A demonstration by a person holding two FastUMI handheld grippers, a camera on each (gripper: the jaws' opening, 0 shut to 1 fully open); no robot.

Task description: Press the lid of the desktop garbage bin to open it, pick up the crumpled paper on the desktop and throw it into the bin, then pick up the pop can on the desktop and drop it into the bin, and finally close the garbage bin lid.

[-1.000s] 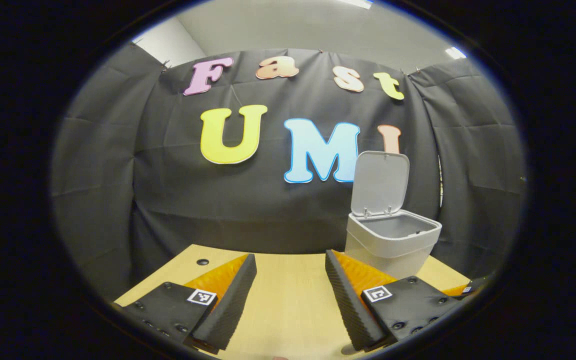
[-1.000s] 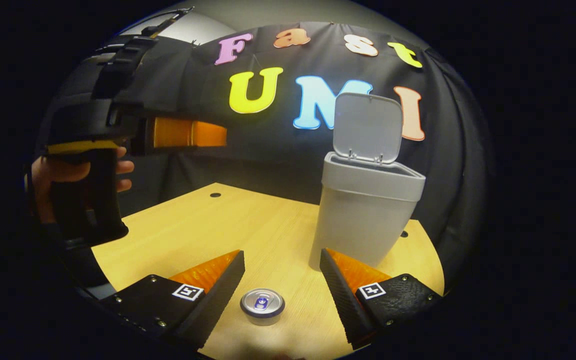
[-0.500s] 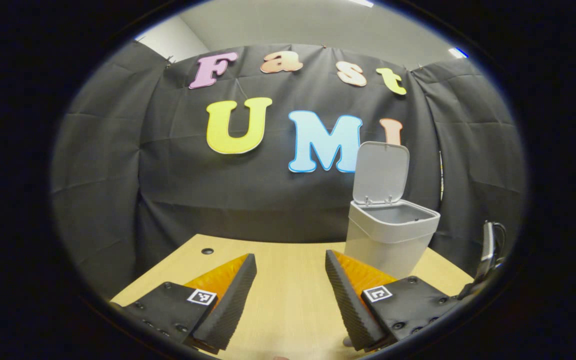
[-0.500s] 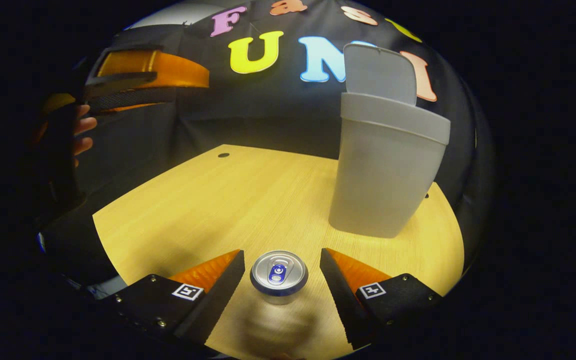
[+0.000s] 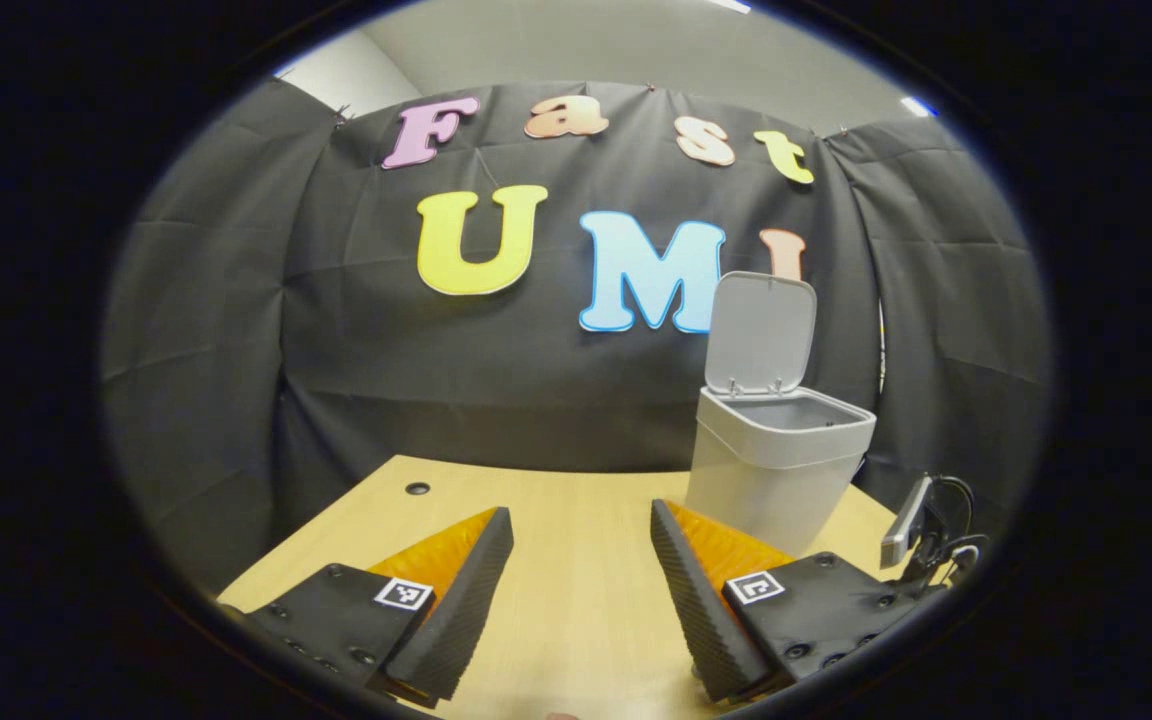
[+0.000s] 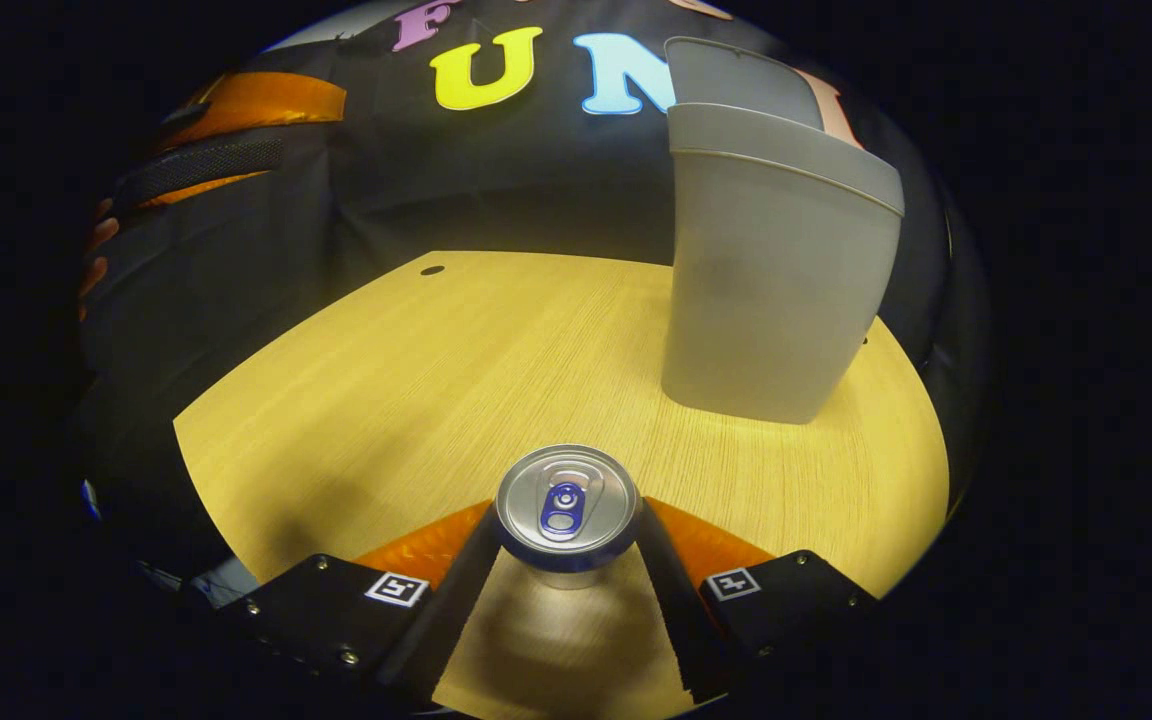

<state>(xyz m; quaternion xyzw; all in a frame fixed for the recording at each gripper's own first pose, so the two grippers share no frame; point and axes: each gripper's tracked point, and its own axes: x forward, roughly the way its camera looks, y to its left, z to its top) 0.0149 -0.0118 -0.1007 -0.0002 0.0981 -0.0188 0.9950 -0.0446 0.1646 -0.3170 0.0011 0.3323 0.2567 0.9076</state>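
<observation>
The silver pop can (image 6: 566, 497) stands upright on the wooden table (image 6: 416, 380), seen from above in the right gripper view. My right gripper (image 6: 567, 514) has it between its fingers, and both fingers touch its sides. The grey bin (image 6: 771, 270) stands just beyond the can to the right, its lid (image 6: 736, 75) raised. In the left gripper view the bin (image 5: 776, 470) is at the right with its lid (image 5: 761, 335) upright and the inside showing. My left gripper (image 5: 581, 525) hovers open over the table (image 5: 576, 600), holding nothing.
The left gripper (image 6: 216, 150), held by a hand (image 6: 96, 260), hangs high at the upper left of the right gripper view. A small hole (image 5: 417, 489) marks the table's far left. Black cloth walls close in behind the table.
My right gripper has dropped and moved forward over the can, and its fingers have closed from wide apart to touching it. The left gripper has drifted back a little, still open.
</observation>
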